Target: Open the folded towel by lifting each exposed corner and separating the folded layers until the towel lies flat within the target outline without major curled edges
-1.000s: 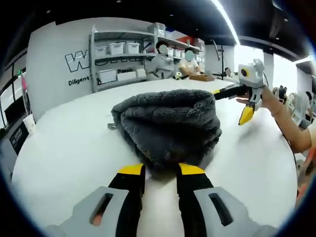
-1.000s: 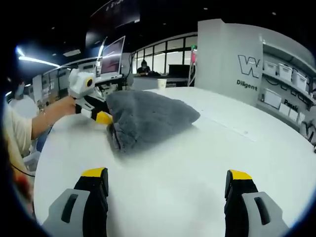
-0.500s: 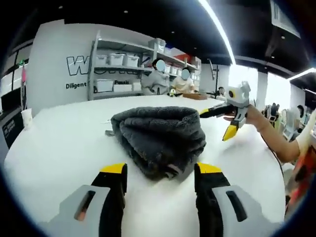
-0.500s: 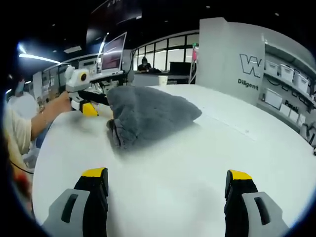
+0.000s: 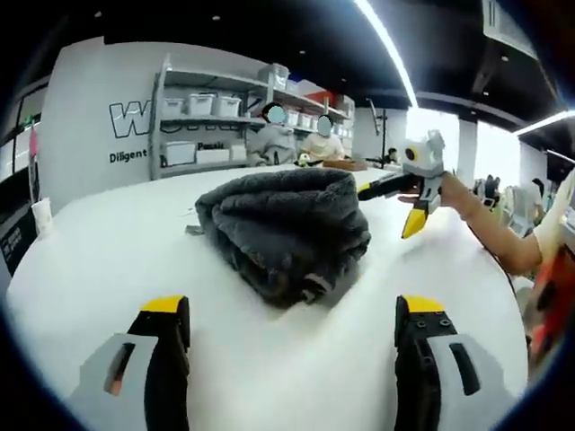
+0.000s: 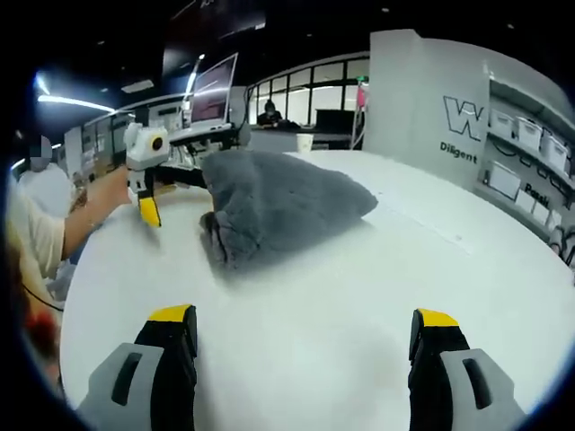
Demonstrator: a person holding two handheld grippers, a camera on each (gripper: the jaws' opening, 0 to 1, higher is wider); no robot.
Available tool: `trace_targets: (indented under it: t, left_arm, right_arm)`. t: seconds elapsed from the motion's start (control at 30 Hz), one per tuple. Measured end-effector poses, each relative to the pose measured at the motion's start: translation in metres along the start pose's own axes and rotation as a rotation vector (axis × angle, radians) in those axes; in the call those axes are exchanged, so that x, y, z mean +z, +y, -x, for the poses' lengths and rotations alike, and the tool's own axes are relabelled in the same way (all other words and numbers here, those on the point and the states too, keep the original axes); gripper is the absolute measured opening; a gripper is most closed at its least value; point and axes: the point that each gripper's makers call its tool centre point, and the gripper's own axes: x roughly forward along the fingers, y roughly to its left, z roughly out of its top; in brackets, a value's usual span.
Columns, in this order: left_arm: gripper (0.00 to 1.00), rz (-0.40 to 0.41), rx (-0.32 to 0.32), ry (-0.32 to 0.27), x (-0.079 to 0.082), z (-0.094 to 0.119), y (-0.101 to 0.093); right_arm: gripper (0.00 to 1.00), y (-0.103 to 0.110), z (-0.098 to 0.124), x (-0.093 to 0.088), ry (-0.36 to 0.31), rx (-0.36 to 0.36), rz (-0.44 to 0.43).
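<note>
A dark grey fluffy towel (image 5: 283, 224) lies bunched and folded in a mound on the white table (image 5: 99, 260). My left gripper (image 5: 294, 310) stands open just short of its near edge, with nothing between the jaws. In the left gripper view my right gripper (image 5: 409, 199) hovers by the towel's right side, held in a hand, with one yellow tip pointing down. The right gripper view shows the towel (image 6: 278, 202) ahead, and my right gripper (image 6: 304, 316) is wide open over bare table. My left gripper (image 6: 145, 184) hangs to the towel's left, apart from it.
The white table (image 6: 449, 260) curves away on all sides. A small grey scrap (image 5: 195, 230) lies by the towel. Shelves with white bins (image 5: 202, 126) and seated people (image 5: 274, 135) stand beyond. A cup (image 6: 305, 142) and a monitor (image 6: 216, 90) are at the far edge.
My left gripper has opened wide and drawn back from the towel's near edge. The towel stays bunched. My right gripper has stayed open over the table.
</note>
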Motion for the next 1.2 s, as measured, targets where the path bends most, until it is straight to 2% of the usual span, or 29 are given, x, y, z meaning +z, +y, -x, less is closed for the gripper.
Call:
trace_targets:
  t: [0.1,0.27,0.43,0.57,0.67,0.73,1.0,1.1,1.2]
  left_arm:
    - [1.0,0.003,-0.002,-0.006,0.001,0.0,0.0]
    - [1.0,0.044,0.028,-0.017,0.0,0.007,0.005]
    - [1.0,0.04,0.031,-0.043,0.007,0.011,0.002]
    - [1.0,0.033,0.027,-0.02,0.003,0.014,-0.002]
    - [1.0,0.039,0.016,-0.007,-0.001,0.015,-0.006]
    - [1.0,0.032,0.017,-0.008,0.0,0.015,-0.008]
    - [1.0,-0.02,0.029,0.037,-0.008,0.013,-0.009]
    - [1.0,-0.025,0.031,0.053,-0.012,0.013,-0.008]
    - [1.0,-0.013,0.025,0.051,-0.012,0.014,-0.007]
  right_arm:
    - [0.99,0.002,-0.001,-0.001,0.0,0.008,-0.005]
    - [0.99,0.005,-0.001,-0.001,0.01,0.005,0.014]
    - [0.99,0.012,-0.001,0.005,0.015,-0.001,0.06]
    - [0.99,0.02,-0.001,0.012,0.0,0.01,0.077]
    - [0.99,0.035,-0.002,0.029,-0.052,0.031,0.111]
    - [0.99,0.035,-0.006,0.041,-0.069,0.043,0.132]
    - [0.99,0.062,-0.019,0.043,-0.06,0.086,0.23]
    - [0.99,0.066,-0.018,0.046,-0.062,0.082,0.248]
    - [0.99,0.069,-0.017,0.055,-0.099,0.078,0.251]
